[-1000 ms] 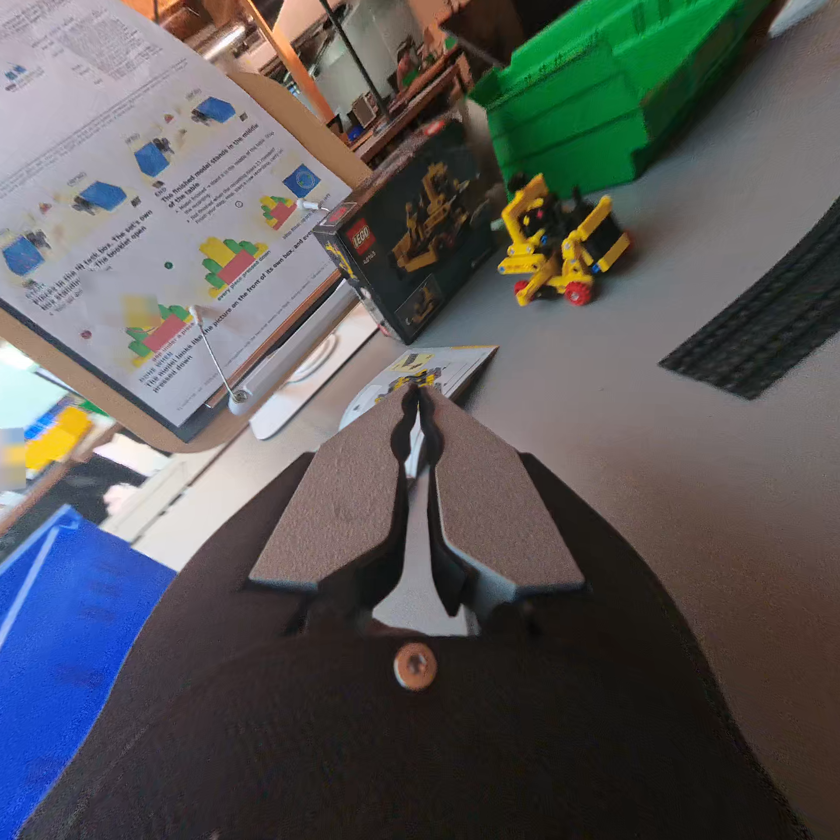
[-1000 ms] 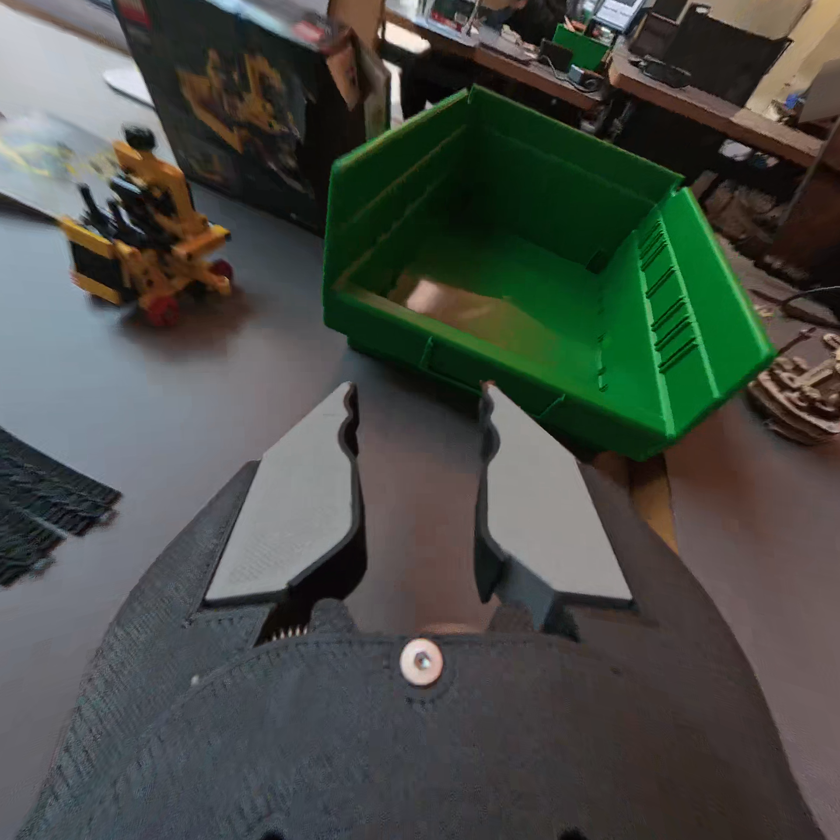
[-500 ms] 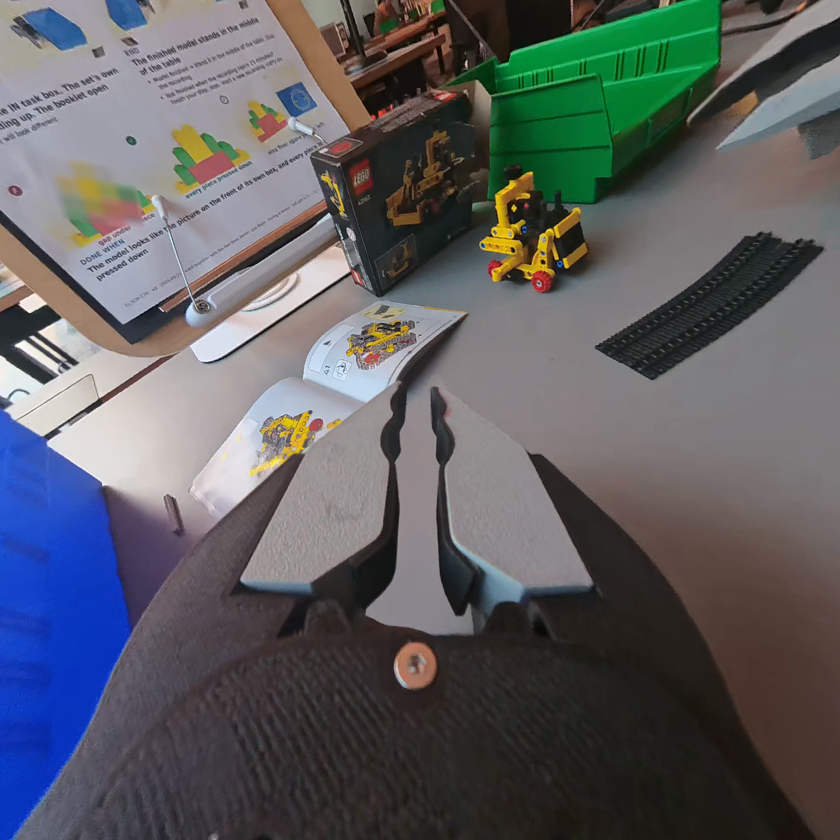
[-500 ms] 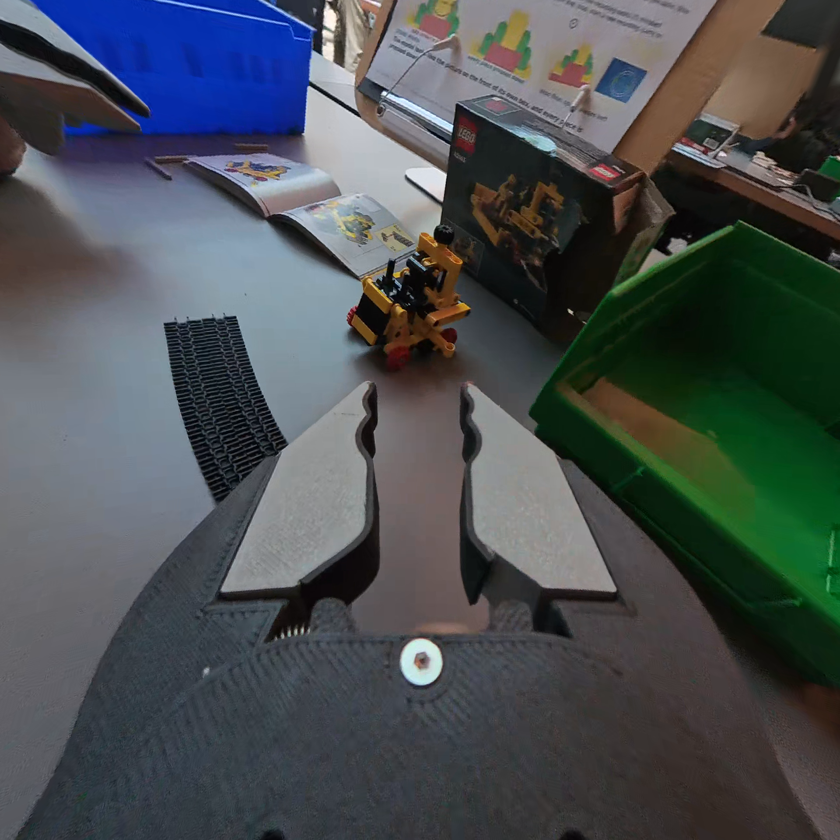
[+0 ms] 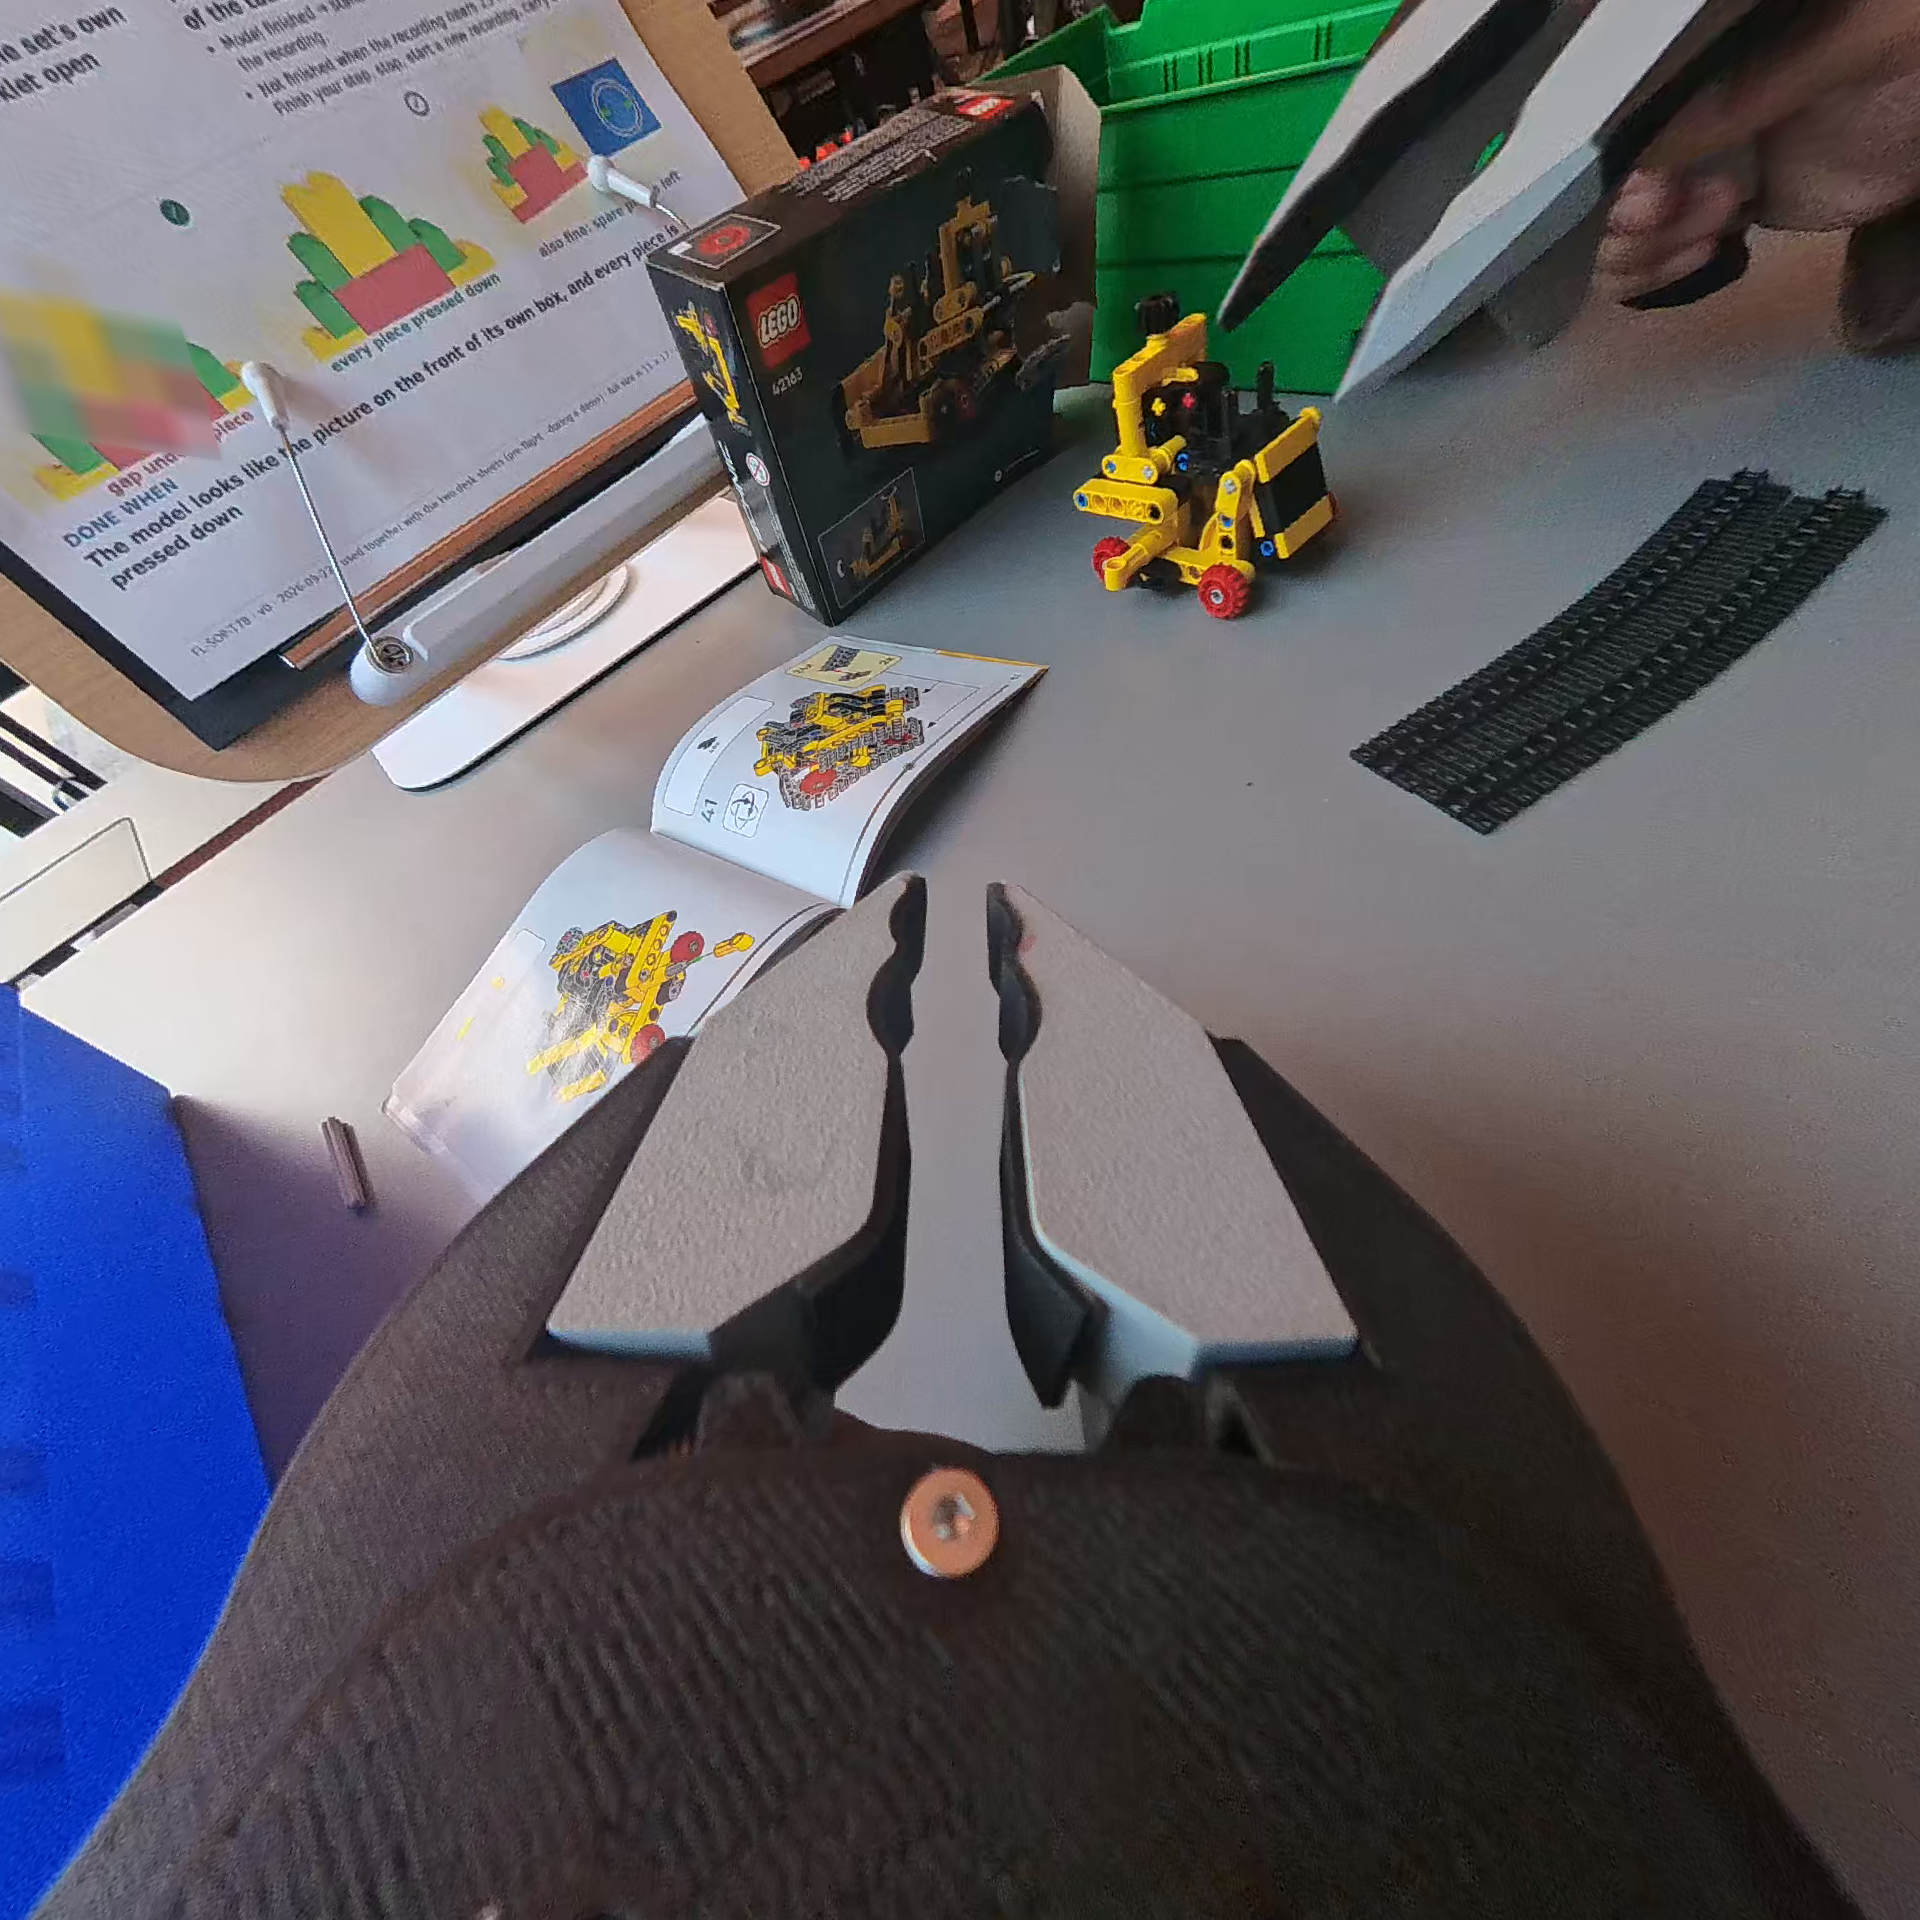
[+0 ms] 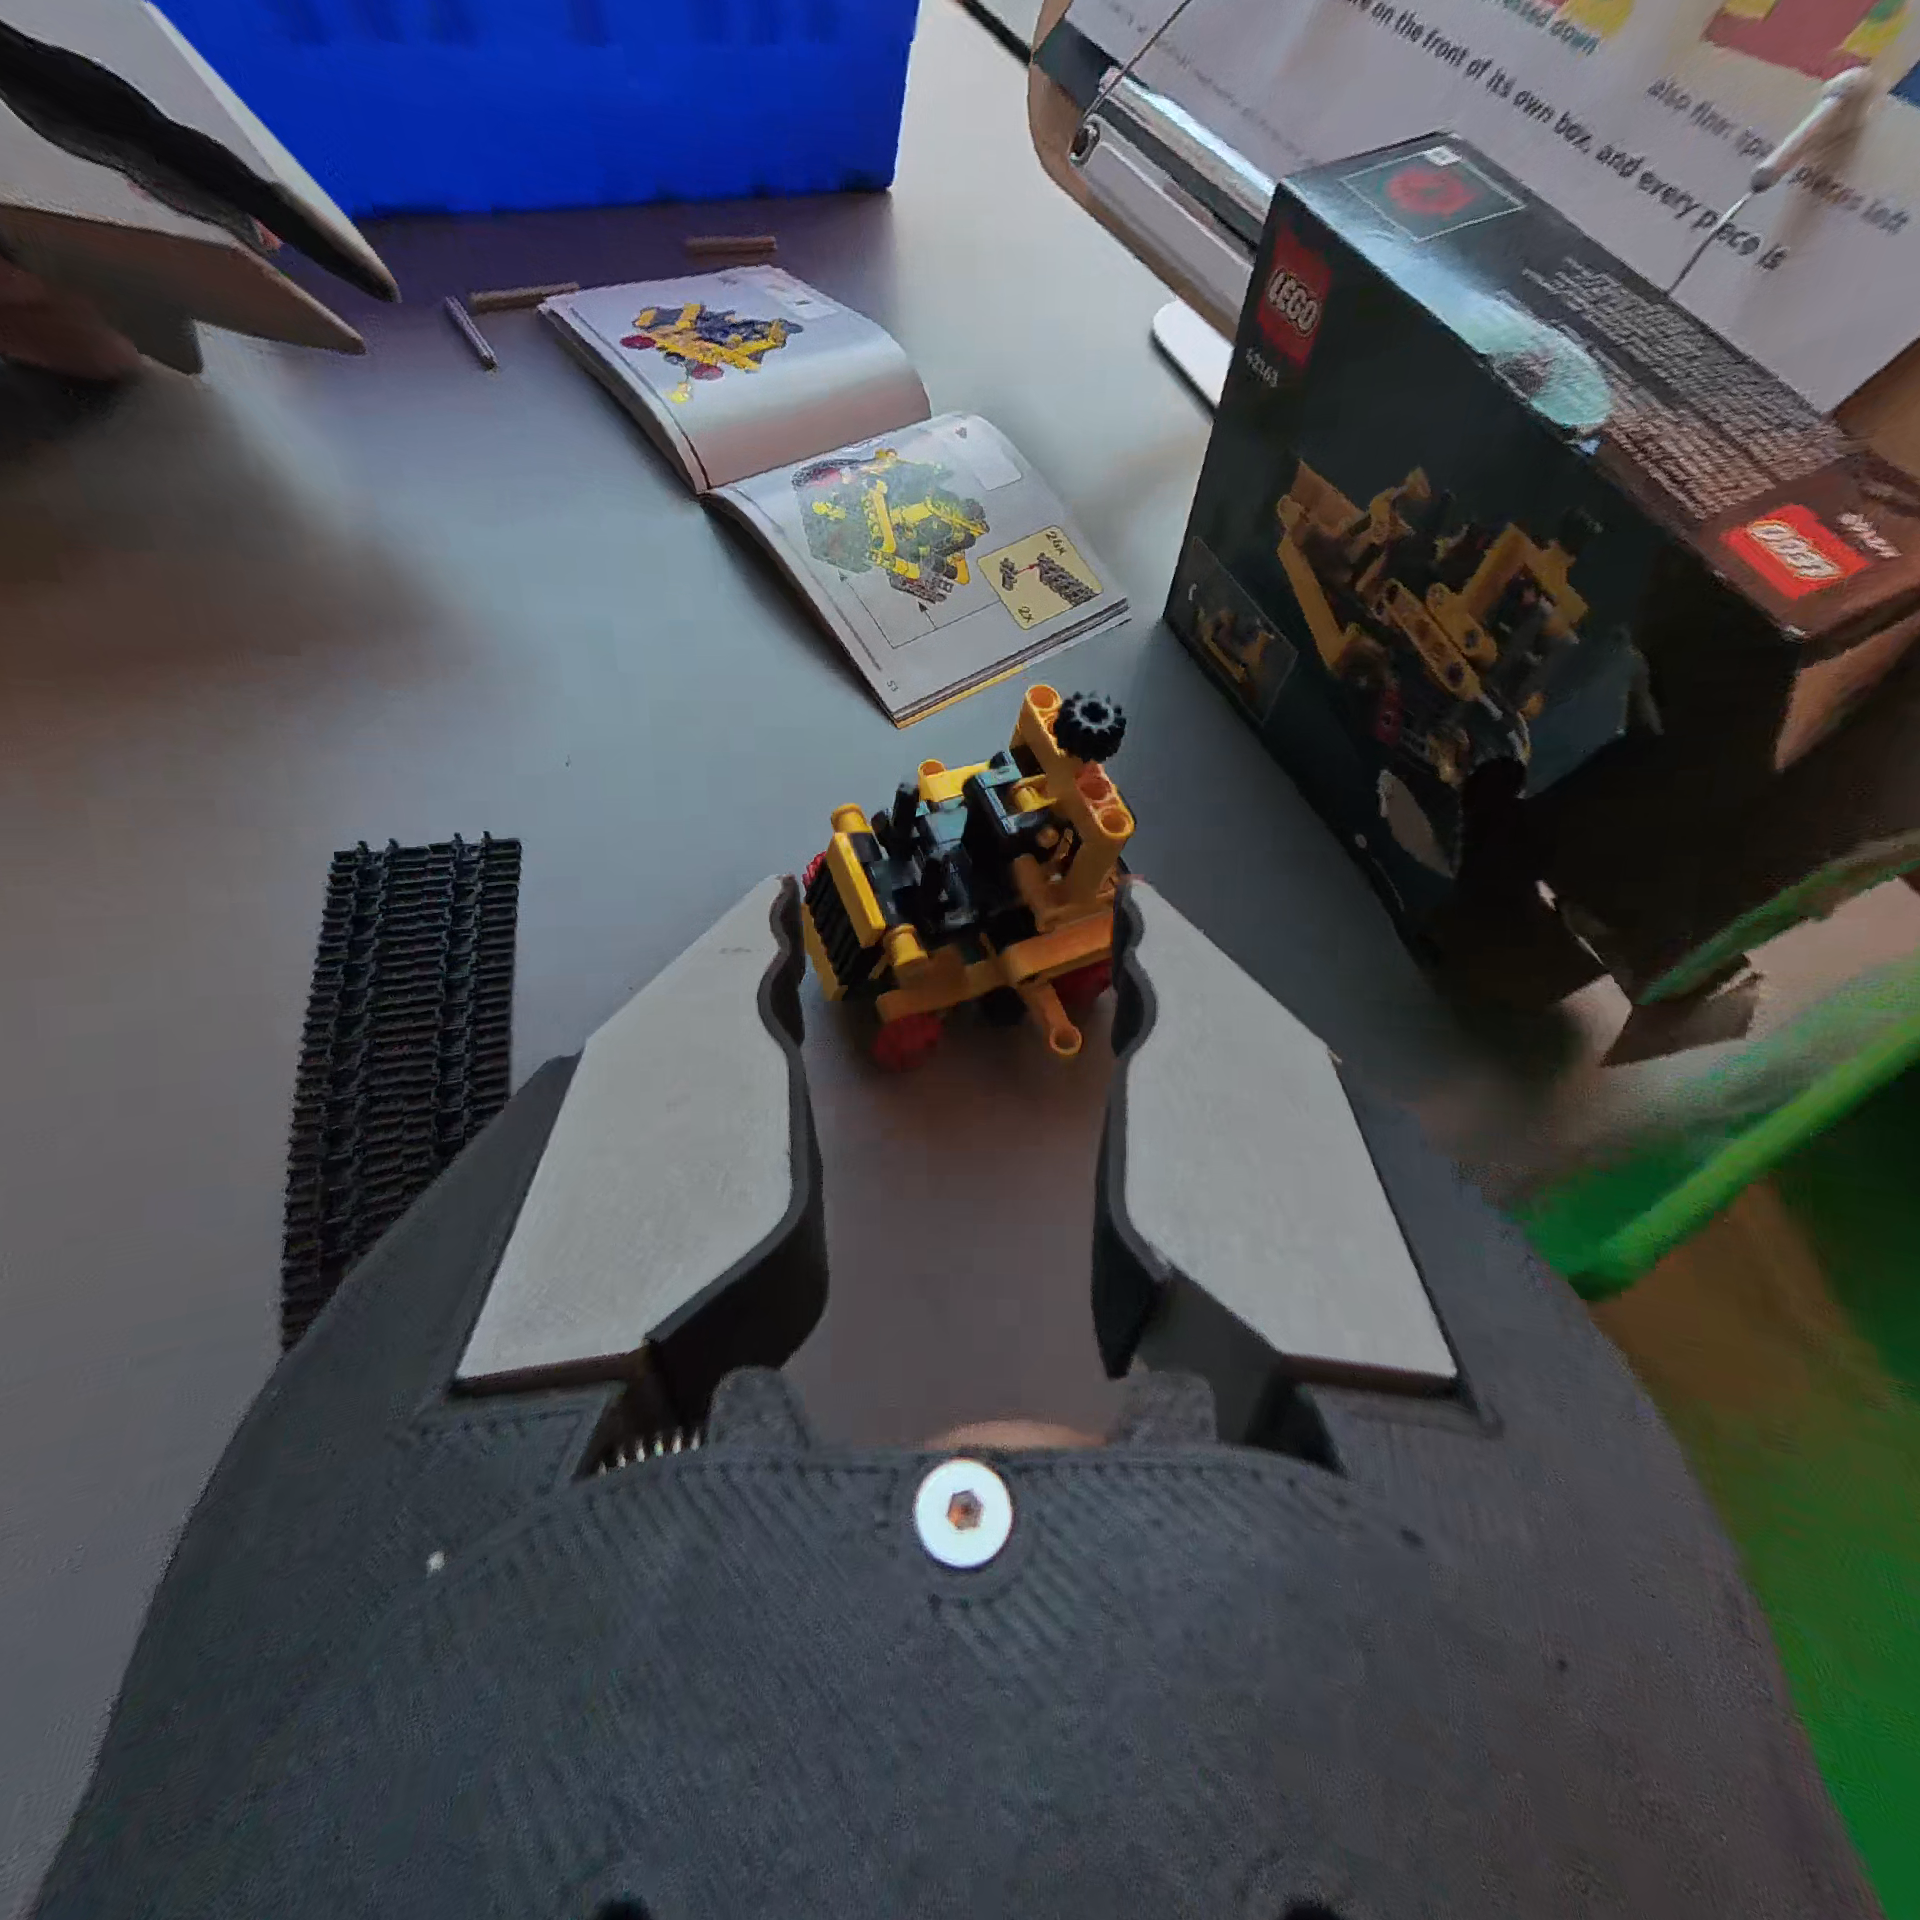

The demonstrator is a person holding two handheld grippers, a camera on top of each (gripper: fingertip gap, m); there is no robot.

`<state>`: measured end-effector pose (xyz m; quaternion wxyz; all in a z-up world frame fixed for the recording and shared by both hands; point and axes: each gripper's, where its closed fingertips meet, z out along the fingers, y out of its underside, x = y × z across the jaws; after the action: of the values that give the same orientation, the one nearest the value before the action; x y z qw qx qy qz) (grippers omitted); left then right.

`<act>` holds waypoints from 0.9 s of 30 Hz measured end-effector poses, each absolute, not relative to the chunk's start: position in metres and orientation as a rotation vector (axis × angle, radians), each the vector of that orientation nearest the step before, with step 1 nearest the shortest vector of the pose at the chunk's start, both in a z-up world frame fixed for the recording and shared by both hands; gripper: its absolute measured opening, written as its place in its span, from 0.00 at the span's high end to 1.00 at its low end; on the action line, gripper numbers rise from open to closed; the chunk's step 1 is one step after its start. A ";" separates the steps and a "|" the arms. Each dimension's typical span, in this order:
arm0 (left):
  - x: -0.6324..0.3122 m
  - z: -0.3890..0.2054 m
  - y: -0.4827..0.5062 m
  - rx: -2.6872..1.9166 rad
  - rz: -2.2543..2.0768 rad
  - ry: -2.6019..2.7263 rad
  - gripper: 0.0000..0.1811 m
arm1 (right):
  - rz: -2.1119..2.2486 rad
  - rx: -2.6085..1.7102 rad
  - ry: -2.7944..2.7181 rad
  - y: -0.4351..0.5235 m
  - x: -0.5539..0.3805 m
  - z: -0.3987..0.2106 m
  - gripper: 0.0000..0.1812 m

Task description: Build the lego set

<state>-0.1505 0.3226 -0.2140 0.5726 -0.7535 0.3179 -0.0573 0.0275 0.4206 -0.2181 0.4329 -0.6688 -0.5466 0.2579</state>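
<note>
A part-built yellow and black lego vehicle with red wheels (image 6: 966, 883) stands on the grey table; it also shows in the left wrist view (image 5: 1205, 478). My right gripper (image 6: 956, 904) is open wide, its fingertips on either side of the vehicle's near end, not visibly touching it. It also shows at the top right of the left wrist view (image 5: 1403, 208). My left gripper (image 5: 954, 904) is empty, its fingers parted by a narrow gap, above the table near the open instruction booklet (image 5: 790, 790). Black track strips (image 6: 405, 1039) lie left of the vehicle.
The dark lego box (image 6: 1507, 582) stands right of the vehicle, with a green bin (image 6: 1766, 1143) beside it. A blue bin (image 6: 540, 94) and small rods (image 6: 473, 332) are at the far left. An instruction board on a stand (image 5: 312, 260) is behind the box. My right fingertips sit around 20 cm from my left ones.
My right gripper swung from the green bin to the vehicle, came close and opened wider around it. My left gripper pulled back from the booklet and its fingers parted slightly.
</note>
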 end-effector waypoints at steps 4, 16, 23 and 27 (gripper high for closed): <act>-0.148 -0.211 0.319 -1.728 -0.113 0.766 0.96 | 0.663 -1.740 -1.492 0.421 0.015 -0.239 0.68; -0.150 -0.208 0.317 -1.721 -0.116 0.748 0.96 | 0.755 -1.742 -1.595 0.356 -0.046 -0.237 0.73; -0.158 -0.199 0.318 -1.710 -0.191 0.659 0.93 | 0.804 -1.607 -1.668 0.310 -0.066 -0.211 0.78; -0.155 -0.200 0.316 -1.706 -0.200 0.685 0.91 | 0.784 -1.663 -1.528 0.344 -0.056 -0.200 0.75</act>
<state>-0.1552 0.3164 -0.2002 0.6020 -0.7367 0.2958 -0.0864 -0.0565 0.3438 -0.2004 0.3667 -0.6472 -0.5946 0.3051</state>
